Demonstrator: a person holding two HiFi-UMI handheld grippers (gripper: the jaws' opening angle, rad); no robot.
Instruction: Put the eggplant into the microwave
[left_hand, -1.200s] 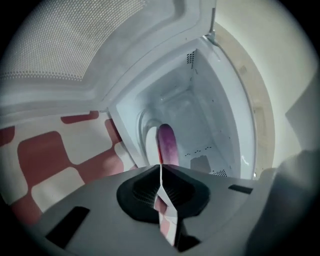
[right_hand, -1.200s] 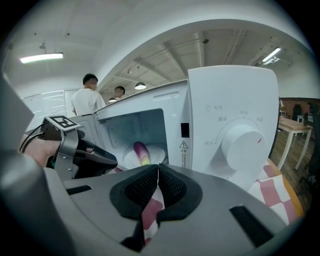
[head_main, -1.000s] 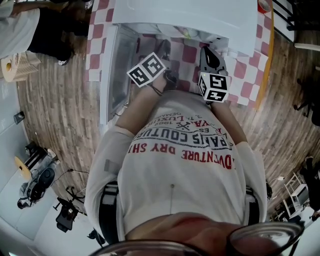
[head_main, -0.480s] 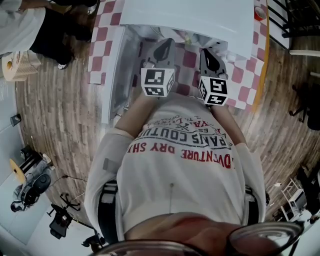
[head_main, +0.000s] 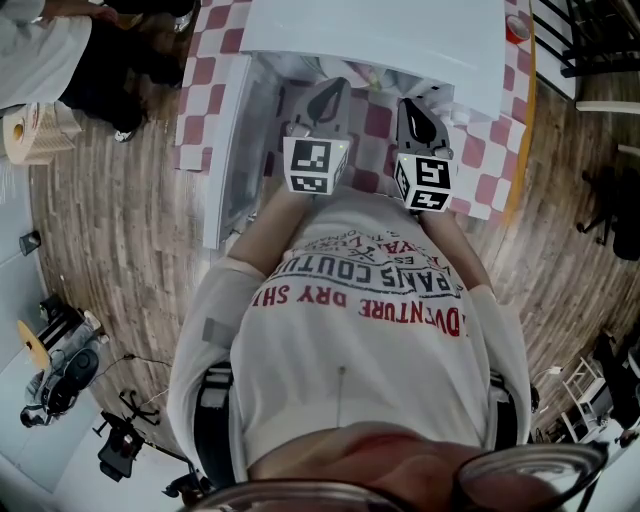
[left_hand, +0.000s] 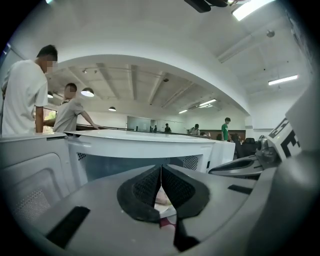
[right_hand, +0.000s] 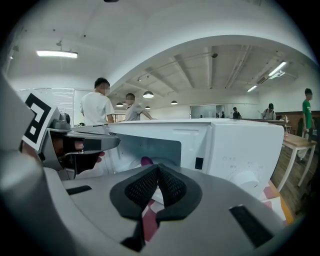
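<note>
The white microwave (head_main: 380, 35) stands on a checked table with its door (head_main: 228, 140) swung open to the left. In the right gripper view a small purple shape, the eggplant (right_hand: 146, 161), lies inside the cavity of the microwave (right_hand: 240, 145). My left gripper (head_main: 335, 88) is level in front of the opening, its jaws shut and empty. Its own view shows the left gripper (left_hand: 161, 167) pointing at the microwave (left_hand: 150, 145). My right gripper (head_main: 408, 105) hovers beside it, pads together with nothing between them, as the right gripper (right_hand: 158, 167) also shows in its own view.
A red and white checked cloth (head_main: 480, 150) covers the table, whose right edge (head_main: 520, 150) is close. A person (head_main: 40, 50) stands at the upper left on the wooden floor. More people (left_hand: 22, 95) stand behind the microwave.
My left gripper has rolled from a tilted pose to upright and risen toward the microwave opening. The right gripper has lifted slightly.
</note>
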